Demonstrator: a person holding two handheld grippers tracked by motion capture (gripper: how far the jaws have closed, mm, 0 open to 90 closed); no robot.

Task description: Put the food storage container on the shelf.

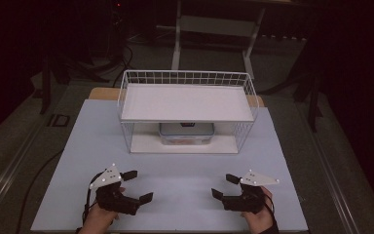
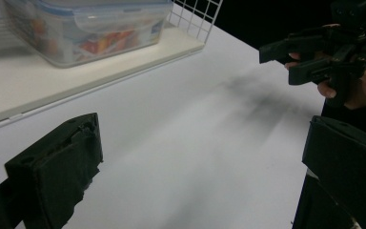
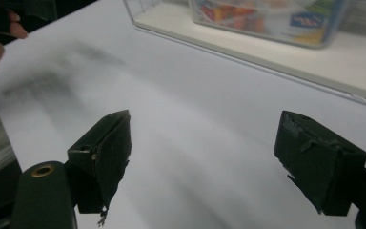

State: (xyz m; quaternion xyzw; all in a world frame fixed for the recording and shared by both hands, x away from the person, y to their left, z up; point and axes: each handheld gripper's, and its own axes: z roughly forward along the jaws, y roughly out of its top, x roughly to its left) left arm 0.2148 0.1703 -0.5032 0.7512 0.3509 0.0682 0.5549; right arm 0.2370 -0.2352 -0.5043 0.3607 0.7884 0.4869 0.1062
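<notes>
Both pairs of jaws stand spread and empty: left gripper [image 1: 137,185] and right gripper [image 1: 226,185] hover near the front of the white tabletop [image 1: 175,170]; the clear lidded container [image 1: 186,133] (contents blurred, partly hidden under the shelf) sits on the wire rack's [image 1: 187,112] lower board, well beyond both.

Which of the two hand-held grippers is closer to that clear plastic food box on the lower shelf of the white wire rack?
Neither clearly: the clear plastic box sits centred, left gripper and right gripper about equally far, both open.
</notes>
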